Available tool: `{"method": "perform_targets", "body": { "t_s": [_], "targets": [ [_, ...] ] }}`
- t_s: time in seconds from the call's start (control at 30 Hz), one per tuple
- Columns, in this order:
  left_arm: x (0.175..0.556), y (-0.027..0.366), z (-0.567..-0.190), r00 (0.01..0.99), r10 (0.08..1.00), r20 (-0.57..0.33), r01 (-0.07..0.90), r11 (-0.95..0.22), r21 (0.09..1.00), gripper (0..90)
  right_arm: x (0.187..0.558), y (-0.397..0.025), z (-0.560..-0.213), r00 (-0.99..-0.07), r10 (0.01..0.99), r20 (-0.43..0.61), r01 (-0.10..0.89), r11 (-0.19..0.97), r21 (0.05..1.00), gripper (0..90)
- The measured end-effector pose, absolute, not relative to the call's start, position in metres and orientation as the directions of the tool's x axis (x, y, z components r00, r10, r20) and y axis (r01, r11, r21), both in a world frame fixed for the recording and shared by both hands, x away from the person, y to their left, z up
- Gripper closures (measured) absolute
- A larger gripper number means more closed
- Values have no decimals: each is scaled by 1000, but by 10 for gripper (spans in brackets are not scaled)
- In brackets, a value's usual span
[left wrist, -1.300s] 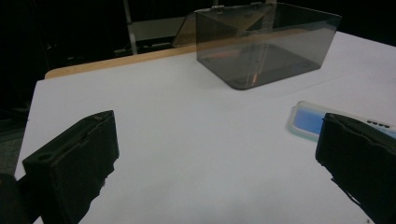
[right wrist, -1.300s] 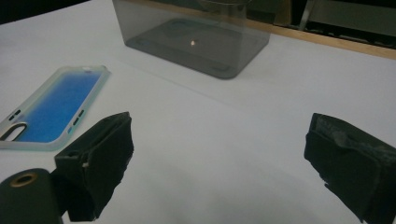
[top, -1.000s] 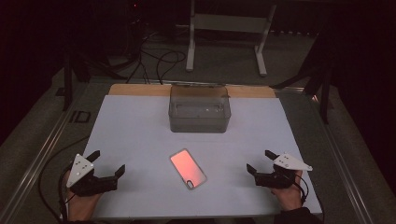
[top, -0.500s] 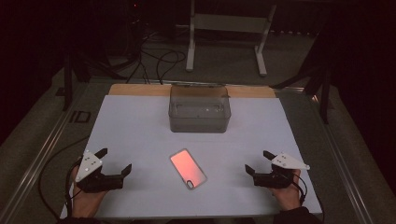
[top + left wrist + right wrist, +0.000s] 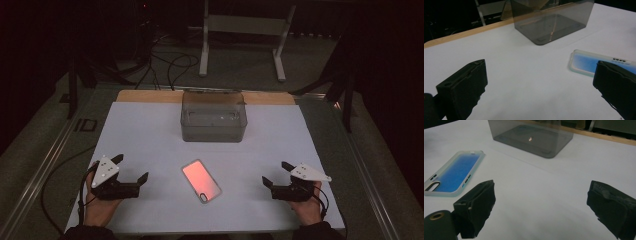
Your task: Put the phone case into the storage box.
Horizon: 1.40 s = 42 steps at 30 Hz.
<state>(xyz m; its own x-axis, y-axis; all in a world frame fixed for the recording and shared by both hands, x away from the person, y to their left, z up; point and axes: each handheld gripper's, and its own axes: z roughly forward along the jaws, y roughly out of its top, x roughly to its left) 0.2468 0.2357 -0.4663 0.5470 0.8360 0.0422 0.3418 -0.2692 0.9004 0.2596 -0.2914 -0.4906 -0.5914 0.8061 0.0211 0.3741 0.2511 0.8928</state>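
**Both grippers open and empty at the near edge; phone case lies flat between them**

Nearest the person, the left gripper point(image 5: 131, 168) sits low over the white table top point(image 5: 150, 130) at the near left, held in a hand point(image 5: 97, 210) that comes in from the bottom edge. Its jaws stand wide apart with nothing between them; in the left gripper view the bare table shows in the gap. The right gripper point(image 5: 276, 173) mirrors it at the near right, also held in a hand point(image 5: 307, 210), jaws likewise spread and empty. A cable point(image 5: 60, 170) trails from the left gripper over the table's left side.

Between the two, slightly farther out, lies the phone case point(image 5: 201, 180). It rests flat on the table, set at a slant, apart from both grippers. No object stands between it and either one. In the high view it reads pinkish; in the right gripper view point(image 5: 455, 173) it shows a blue inner face with a pale translucent rim, plus a camera cut-out and small side slots at one end. In the left gripper view point(image 5: 589, 62) the right jaw partly covers it.

Farther back, near the middle, stands a smoky transparent box point(image 5: 213, 116), upright and well apart from the case. Behind it runs the table's wooden edge point(image 5: 145, 96), then a dark floor with cables and a pale metal stand point(image 5: 242, 30)
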Motion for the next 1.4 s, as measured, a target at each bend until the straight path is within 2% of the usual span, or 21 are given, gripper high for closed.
{"method": "perform_targets", "body": {
  "t_s": [1.4],
  "targets": [
    [295, 193, -462, 643, 759, 100, 333, -395, 856, 3, 260, -291, -490, -597, 802, 28, 382, 253, 889, 81]
  ]
}}
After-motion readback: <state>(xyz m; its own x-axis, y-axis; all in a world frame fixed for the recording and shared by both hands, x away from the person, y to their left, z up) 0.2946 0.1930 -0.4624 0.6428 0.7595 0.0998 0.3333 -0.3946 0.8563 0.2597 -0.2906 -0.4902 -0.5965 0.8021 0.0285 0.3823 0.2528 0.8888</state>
